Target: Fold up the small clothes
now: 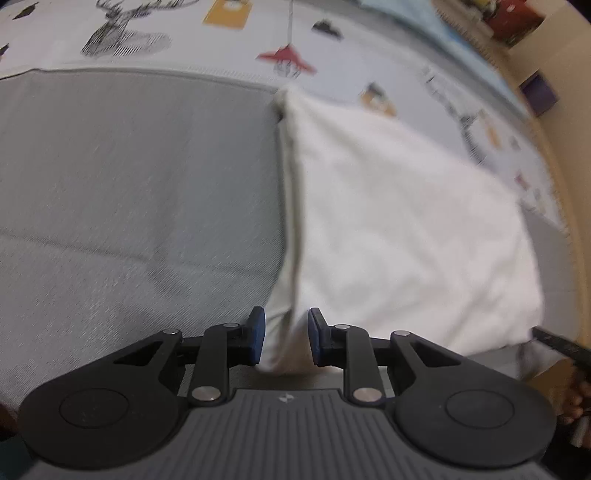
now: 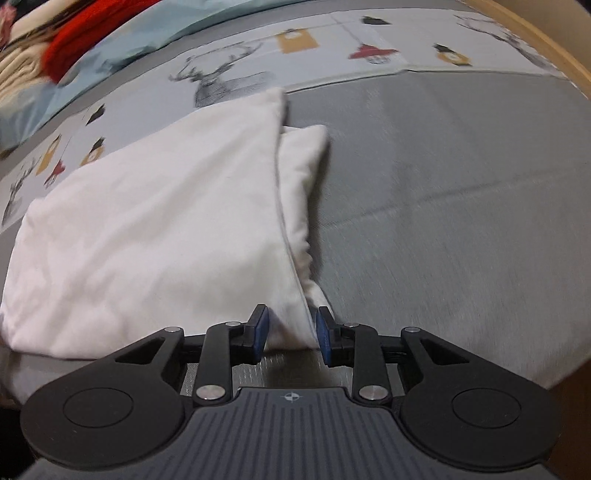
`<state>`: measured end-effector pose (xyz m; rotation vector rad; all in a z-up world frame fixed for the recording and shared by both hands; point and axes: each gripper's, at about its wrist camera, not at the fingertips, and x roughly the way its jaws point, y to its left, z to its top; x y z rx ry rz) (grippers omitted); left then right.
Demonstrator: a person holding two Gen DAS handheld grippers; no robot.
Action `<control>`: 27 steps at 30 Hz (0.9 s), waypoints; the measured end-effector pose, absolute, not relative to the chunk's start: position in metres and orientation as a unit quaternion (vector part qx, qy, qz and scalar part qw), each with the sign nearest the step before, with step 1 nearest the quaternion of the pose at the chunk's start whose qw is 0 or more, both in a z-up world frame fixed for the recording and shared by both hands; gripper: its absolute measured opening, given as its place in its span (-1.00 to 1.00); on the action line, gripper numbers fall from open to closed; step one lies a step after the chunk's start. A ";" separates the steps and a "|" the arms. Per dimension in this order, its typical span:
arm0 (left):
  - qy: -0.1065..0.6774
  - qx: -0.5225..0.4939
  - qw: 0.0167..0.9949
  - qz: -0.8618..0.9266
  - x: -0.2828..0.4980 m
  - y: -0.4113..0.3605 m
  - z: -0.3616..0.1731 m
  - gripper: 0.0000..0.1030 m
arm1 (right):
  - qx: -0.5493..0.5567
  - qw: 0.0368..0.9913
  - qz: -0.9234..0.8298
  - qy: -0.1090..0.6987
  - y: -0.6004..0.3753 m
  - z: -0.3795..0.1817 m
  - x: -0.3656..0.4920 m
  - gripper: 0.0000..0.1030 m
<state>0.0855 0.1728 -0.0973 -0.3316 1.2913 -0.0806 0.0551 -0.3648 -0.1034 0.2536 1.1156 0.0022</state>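
A white garment point(image 1: 399, 229) lies folded flat on a grey bed cover point(image 1: 129, 184). In the left wrist view its long left edge runs away from me. My left gripper point(image 1: 286, 336) points down at the near left corner, jaws apart, with the cloth lying slack between the blue pads point(image 1: 258, 332). In the right wrist view the same white garment point(image 2: 155, 221) fills the left half, with an under layer point(image 2: 303, 162) showing past its right edge. My right gripper point(image 2: 291, 334) stands open over the near right corner, which lies between its pads without being pinched.
A sheet printed with deer and lamps point(image 2: 332, 44) lies beyond the grey cover point(image 2: 443, 221). Pale blue bedding point(image 2: 129, 40) and a red cloth point(image 2: 85, 33) are piled at the far left. A wooden bed edge point(image 2: 546, 48) curves at right. A hand point(image 1: 576, 402) shows at the right edge.
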 end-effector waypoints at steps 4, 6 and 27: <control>0.597 -0.137 0.789 -0.050 0.077 0.164 -0.097 -0.49 | 0.140 0.848 -0.017 0.511 -0.368 -0.101 0.044 -0.73; 0.590 -0.132 0.795 -0.052 0.073 0.160 -0.095 -0.50 | 0.137 0.853 -0.018 0.504 -0.369 -0.099 0.043 -0.95; 0.538 -0.144 0.830 0.013 0.059 0.150 -0.074 -0.75 | 0.163 0.869 -0.022 0.467 -0.372 -0.091 0.044 -0.18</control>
